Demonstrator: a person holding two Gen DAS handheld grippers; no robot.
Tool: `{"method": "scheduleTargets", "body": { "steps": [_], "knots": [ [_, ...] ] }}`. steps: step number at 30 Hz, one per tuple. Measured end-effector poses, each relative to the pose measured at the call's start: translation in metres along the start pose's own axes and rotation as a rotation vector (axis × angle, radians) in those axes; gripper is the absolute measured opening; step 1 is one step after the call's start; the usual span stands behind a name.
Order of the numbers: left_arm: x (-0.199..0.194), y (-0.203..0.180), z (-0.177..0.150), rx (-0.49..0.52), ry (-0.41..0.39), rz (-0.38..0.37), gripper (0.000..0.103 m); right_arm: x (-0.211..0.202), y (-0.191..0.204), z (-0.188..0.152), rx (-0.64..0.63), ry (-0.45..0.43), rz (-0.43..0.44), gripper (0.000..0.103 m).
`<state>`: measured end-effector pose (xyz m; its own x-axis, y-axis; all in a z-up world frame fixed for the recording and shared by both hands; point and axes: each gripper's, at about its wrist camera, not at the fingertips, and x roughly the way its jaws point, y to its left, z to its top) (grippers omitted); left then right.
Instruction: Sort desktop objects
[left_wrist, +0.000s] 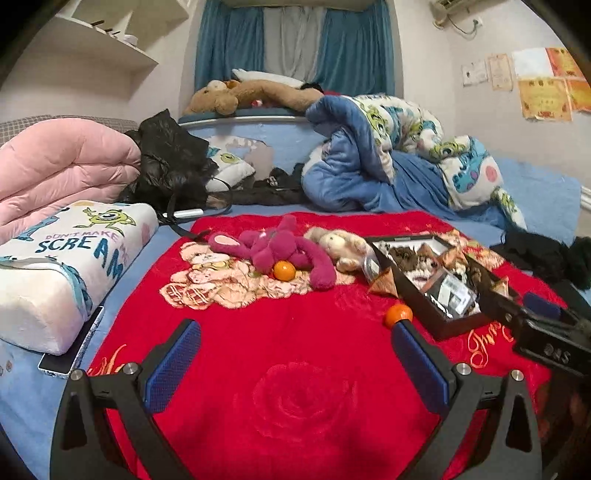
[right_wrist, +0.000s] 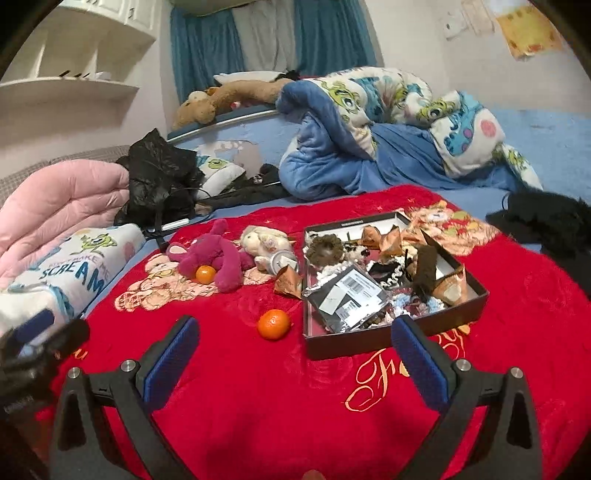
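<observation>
A: Two tangerines lay loose on the red blanket: the near tangerine sat by itself just beside the black box, and the far tangerine was tucked against the magenta plush toy.

B: And the tools?

A: Both stood wide apart with nothing between the pads. The left tool hung over bare blanket, and the right tool pointed between the near tangerine and the box's front wall. I'd judge they were held back and spread so either could take a round fruit or a soft toy.

B: What was in the box?

A: Hair scrunchies, a brown strip, a dark packet with a label, and some folded copper-coloured paper shapes. One such paper shape lay outside it, next to the cream plush toy. So the box looked like the place for small things, though whether the sorting was early or nearly over I couldn't tell.

B: No table, then?

A: No, a bed. Soft, so the fruit might roll. Around it were a pink quilt, a printed pillow, blue curtains and white wall shelves.
</observation>
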<state>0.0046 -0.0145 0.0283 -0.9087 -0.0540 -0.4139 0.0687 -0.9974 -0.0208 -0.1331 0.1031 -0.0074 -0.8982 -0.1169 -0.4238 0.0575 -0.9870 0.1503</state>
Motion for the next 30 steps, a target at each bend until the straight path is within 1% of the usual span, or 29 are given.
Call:
{"method": "scheduleTargets", "body": {
  "steps": [1,3,4,6,11,15,20,25,30],
  "knots": [
    [0.001,-0.001,0.000,0.008,0.004,0.005,0.103,0.003,0.000,-0.001,0.004,0.009,-0.016,0.103],
    [0.003,-0.003,-0.001,0.017,0.015,-0.002,0.103,0.006,0.002,-0.001,0.001,0.017,-0.104,0.103],
    [0.003,-0.003,-0.001,0.010,0.016,-0.010,0.103,0.007,0.003,-0.001,-0.005,0.015,-0.135,0.103],
    [0.001,-0.003,0.001,0.002,0.010,-0.015,0.103,0.008,0.001,-0.002,-0.010,0.014,-0.158,0.103],
    [0.002,-0.002,0.000,-0.001,0.018,-0.018,0.103,0.008,-0.005,-0.002,0.017,0.013,-0.134,0.103],
    [0.003,-0.002,-0.001,0.000,0.026,-0.018,0.103,0.010,-0.004,-0.002,0.029,0.021,-0.078,0.103],
    [0.003,-0.003,-0.001,0.000,0.028,-0.018,0.103,0.011,0.008,-0.005,-0.036,0.010,-0.106,0.103],
    [0.003,-0.001,-0.001,-0.015,0.027,-0.020,0.103,0.011,0.015,-0.006,-0.074,-0.005,-0.090,0.103],
    [0.004,0.002,-0.001,-0.021,0.032,-0.019,0.103,0.013,0.018,-0.007,-0.091,0.007,-0.090,0.103]
  ]
}}
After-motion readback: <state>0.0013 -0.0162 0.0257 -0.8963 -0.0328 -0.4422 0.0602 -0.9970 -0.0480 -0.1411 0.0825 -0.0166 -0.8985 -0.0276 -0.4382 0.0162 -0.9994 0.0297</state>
